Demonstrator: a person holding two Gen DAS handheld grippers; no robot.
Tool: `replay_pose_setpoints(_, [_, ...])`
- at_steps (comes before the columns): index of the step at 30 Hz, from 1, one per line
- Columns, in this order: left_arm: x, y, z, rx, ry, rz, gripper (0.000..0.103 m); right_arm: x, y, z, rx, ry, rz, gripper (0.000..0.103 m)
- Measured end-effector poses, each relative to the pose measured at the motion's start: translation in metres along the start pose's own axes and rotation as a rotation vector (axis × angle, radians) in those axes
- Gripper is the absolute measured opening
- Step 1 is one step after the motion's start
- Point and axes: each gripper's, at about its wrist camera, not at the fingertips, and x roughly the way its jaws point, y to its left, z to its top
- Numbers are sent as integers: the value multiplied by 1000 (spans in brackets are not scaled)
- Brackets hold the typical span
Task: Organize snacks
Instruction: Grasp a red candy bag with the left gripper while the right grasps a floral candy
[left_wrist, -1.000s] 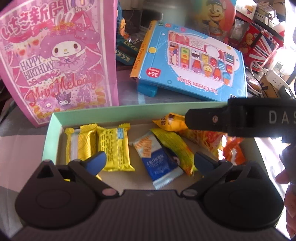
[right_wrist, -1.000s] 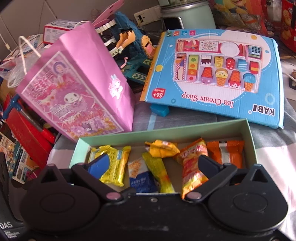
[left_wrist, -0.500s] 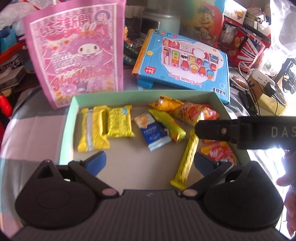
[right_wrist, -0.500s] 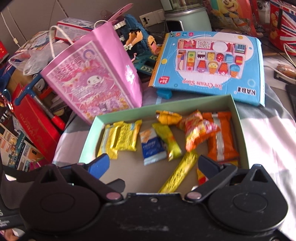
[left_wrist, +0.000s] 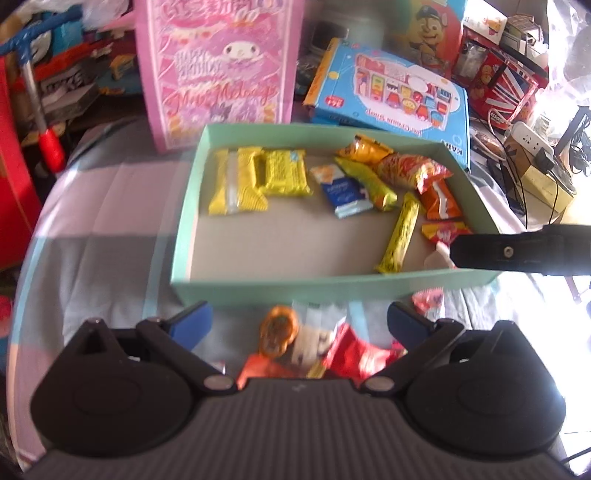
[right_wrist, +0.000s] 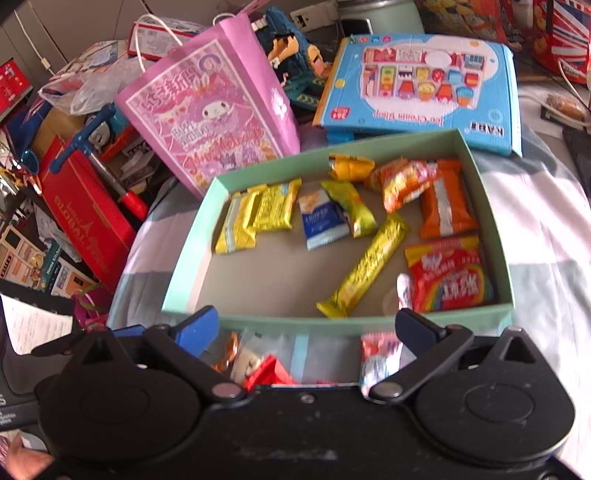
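A mint-green box (left_wrist: 295, 284) (right_wrist: 192, 258) holds several snacks: yellow wafer packs (left_wrist: 284, 173) (right_wrist: 275, 208), a blue-white pack (left_wrist: 345, 194) (right_wrist: 323, 221), a long yellow bar (left_wrist: 400, 232) (right_wrist: 364, 266), orange packs (left_wrist: 439, 197) (right_wrist: 445, 206) and a red rainbow candy bag (right_wrist: 448, 275). Loose snacks lie in front of the box: a red pack (left_wrist: 354, 354) (right_wrist: 267, 371), an orange ring snack (left_wrist: 277, 330) and a small pink-white pack (right_wrist: 380, 356). My left gripper (left_wrist: 299, 319) is open and empty above the loose snacks. My right gripper (right_wrist: 306, 326) is open and empty over the box's near wall.
A pink My Melody gift bag (left_wrist: 218, 70) (right_wrist: 207, 118) stands behind the box on the left. A blue Ice Cream Shop toy box (left_wrist: 391, 92) (right_wrist: 421, 85) lies behind on the right. Power strips and cables (left_wrist: 532, 140) crowd the far right. Red boxes (right_wrist: 85, 206) stand at the left.
Both grippers have pulled back and up from the box. The whole box and the loose snacks in front of it have come into view. Both stay open.
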Motion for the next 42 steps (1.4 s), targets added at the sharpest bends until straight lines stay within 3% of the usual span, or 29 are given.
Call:
replay_pose_setpoints(12, [6,1,-71,58,116,16,103,15,-9,-69,66,153,24,103])
replay_pose_setpoints(16, [4,-2,-93,91,139,-12,103,25,-4,-89,86,216,31,103])
replay_pose_setpoints(18, [2,-1,-100,94,131,-25,100,28,-2,-96,93,235,28,98])
replay_pose_setpoints(21, [2,-1,-106,94,125,-48,73,31,3,-103,95,249,22,85])
replay_pose_setpoints(22, [3,-1,-108,99,125,-58,47,32,4,-105,93,250,24,76])
replay_pose_setpoints(23, [3,-1,-109,103,130,-63,39,32,6,-105,92,253,24,69])
replay_pose_setpoints(27, [-1,13,-114,49,117,-68,39,32,16,-109,63,273,41,51])
replay_pose_setpoints(33, [-13,43,-130,-75,93,-65,42,50,52,-126,-72,347,46,49])
replay_pose_setpoints(37, [-17,57,-137,-129,88,-40,55,56,78,-130,-174,310,4,49])
replay_pose_setpoints(39, [-17,60,-139,-133,88,-31,57,58,89,-136,-241,276,-33,47])
replay_pose_setpoints(42, [-16,59,-139,-128,90,-18,60,57,105,-150,-399,235,-105,31])
